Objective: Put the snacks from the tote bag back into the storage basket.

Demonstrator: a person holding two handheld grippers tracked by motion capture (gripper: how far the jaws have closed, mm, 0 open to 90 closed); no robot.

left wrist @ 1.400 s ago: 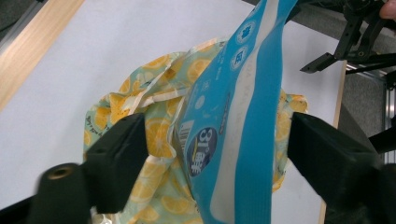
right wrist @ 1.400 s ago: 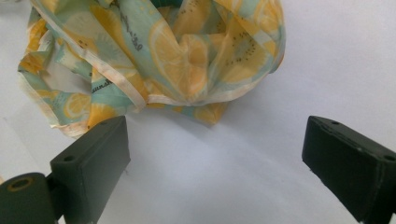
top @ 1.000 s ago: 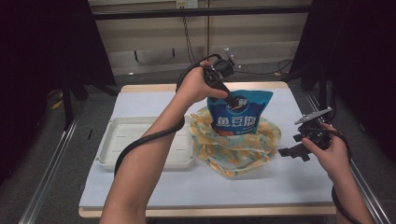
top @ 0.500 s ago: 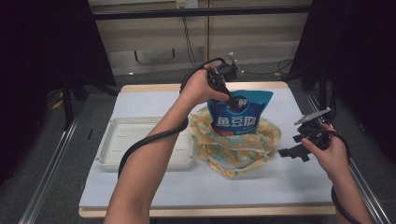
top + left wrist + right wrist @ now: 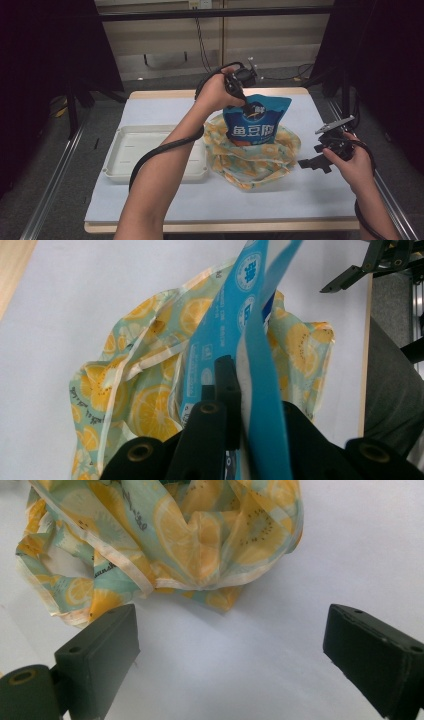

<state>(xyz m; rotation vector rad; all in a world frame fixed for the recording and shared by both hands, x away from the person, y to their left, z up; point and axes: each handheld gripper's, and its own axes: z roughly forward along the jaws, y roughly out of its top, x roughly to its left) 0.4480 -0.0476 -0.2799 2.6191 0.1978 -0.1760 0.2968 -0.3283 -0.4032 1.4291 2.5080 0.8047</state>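
A blue snack pouch [image 5: 256, 125] stands upright inside an open fabric bag with a lemon print [image 5: 250, 162] at the middle of the table. My left gripper [image 5: 246, 105] reaches down from above. Its jaws have just been closing and are now shut on the pouch's top edge [image 5: 260, 330], with the lemon bag [image 5: 145, 390] spread below. My right gripper [image 5: 314, 156] hovers to the right of the bag, low over the table. It is open with nothing between its fingers [image 5: 232, 625], and the lemon bag [image 5: 200, 535] lies just ahead of it.
A shallow white tray [image 5: 150, 155] lies left of the bag, partly under the left forearm. A pale mat [image 5: 310, 195] covers the table. Dark frame posts and rails flank both sides of the table.
The left gripper's jaws have closed onto the pouch's top edge, and the hand has barely shifted. The right hand and its gripper have stayed still.
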